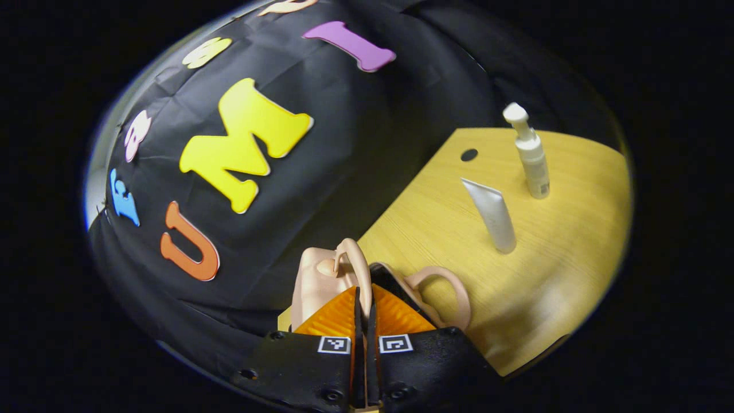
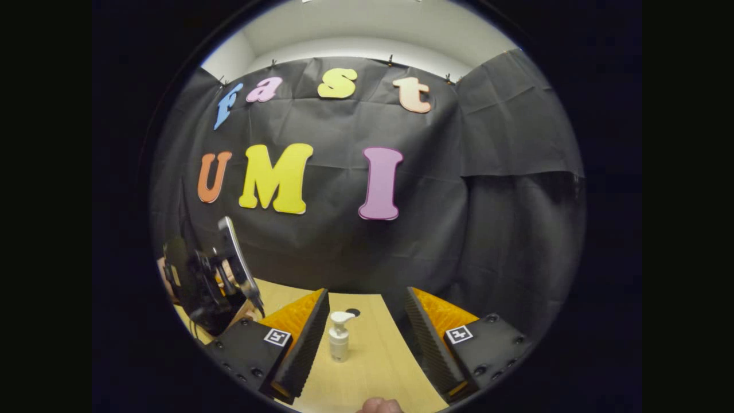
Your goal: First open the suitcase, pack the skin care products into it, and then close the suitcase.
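A small pink suitcase [image 1: 318, 281] lies at the table's near-left corner, with two loop handles and a dark gap between its halves. My left gripper [image 1: 364, 293] is shut on the nearer handle [image 1: 351, 258]. Farther along the table a white tube [image 1: 494, 215] stands on its cap, and behind it stands a white pump bottle [image 1: 531, 158]. In the right gripper view the pump bottle [image 2: 338, 337] stands upright on the table, ahead of my right gripper [image 2: 367, 293] and in line with the gap between its fingers. That gripper is open and holds nothing.
The wooden table [image 1: 550, 269] has a round cable hole [image 1: 469, 155] near its far edge. Black cloth wall hangs close behind and to the left. In the right gripper view the left gripper's body [image 2: 203, 287] and the hand holding it sit at the far left.
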Available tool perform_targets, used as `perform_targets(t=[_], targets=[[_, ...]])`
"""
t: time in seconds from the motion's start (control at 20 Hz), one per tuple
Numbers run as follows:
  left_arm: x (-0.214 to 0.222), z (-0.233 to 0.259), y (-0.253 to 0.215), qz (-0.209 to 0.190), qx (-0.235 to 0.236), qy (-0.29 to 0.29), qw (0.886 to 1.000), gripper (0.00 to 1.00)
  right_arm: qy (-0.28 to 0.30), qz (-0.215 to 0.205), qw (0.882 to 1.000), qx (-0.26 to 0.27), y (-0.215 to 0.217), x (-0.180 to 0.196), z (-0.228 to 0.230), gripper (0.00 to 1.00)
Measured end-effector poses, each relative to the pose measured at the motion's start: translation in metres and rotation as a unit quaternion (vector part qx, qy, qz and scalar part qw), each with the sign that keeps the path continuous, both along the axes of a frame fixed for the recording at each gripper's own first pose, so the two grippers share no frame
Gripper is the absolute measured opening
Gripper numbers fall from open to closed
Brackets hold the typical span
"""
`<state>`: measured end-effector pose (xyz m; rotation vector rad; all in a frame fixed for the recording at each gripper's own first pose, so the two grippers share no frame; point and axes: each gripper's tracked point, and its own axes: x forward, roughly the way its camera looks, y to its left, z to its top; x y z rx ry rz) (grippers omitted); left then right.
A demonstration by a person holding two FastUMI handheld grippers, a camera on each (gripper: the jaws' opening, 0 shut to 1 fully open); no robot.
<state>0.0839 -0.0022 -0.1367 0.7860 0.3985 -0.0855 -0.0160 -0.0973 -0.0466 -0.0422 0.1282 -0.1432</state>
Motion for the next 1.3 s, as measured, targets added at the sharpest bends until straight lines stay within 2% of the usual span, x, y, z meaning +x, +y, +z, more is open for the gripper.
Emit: perform_targets(t=[0.1, 0.2, 0.35, 0.55, 0.7, 0.85, 0.95, 1.05, 1.15, 1.3], targets=[[-0.002, 0.04, 0.034, 0.023, -0.062, -0.043, 0.997, 0.04, -0.011, 0.016, 1.0, 0.001, 0.019, 0.006, 0.011, 0.79], [-0.006, 0.074, 0.076, 0.048, -0.111, -0.088, 0.989, 0.04, -0.015, 0.035, 0.999, 0.008, 0.042, 0.014, 0.017, 0.79], [-0.013, 0.104, 0.153, 0.082, -0.152, -0.145, 0.974, 0.04, -0.02, 0.057, 0.998, 0.009, 0.071, 0.022, 0.026, 0.79], [-0.016, 0.102, 0.259, 0.154, -0.2, -0.166, 0.953, 0.04, -0.014, 0.075, 0.997, 0.006, 0.104, 0.025, 0.029, 0.79], [-0.007, 0.095, 0.332, 0.189, -0.233, -0.17, 0.939, 0.04, -0.01, 0.085, 0.996, -0.008, 0.126, 0.024, 0.031, 0.78], [-0.011, 0.058, 0.393, 0.227, -0.243, -0.165, 0.929, 0.04, 0.004, 0.093, 0.995, -0.022, 0.147, 0.023, 0.027, 0.79], [-0.009, 0.011, 0.431, 0.257, -0.268, -0.144, 0.917, 0.04, 0.011, 0.091, 0.996, -0.024, 0.154, 0.02, 0.026, 0.8], [-0.001, -0.033, 0.463, 0.286, -0.315, -0.124, 0.896, 0.04, 0.014, 0.091, 0.995, -0.044, 0.159, 0.016, 0.025, 0.79], [-0.001, -0.076, 0.478, 0.314, -0.372, -0.102, 0.867, 0.04, 0.02, 0.087, 0.994, -0.06, 0.158, 0.015, 0.022, 0.79], [0.005, -0.135, 0.487, 0.343, -0.425, -0.062, 0.835, 0.04, 0.031, 0.078, 0.993, -0.078, 0.156, 0.012, 0.02, 0.79]])
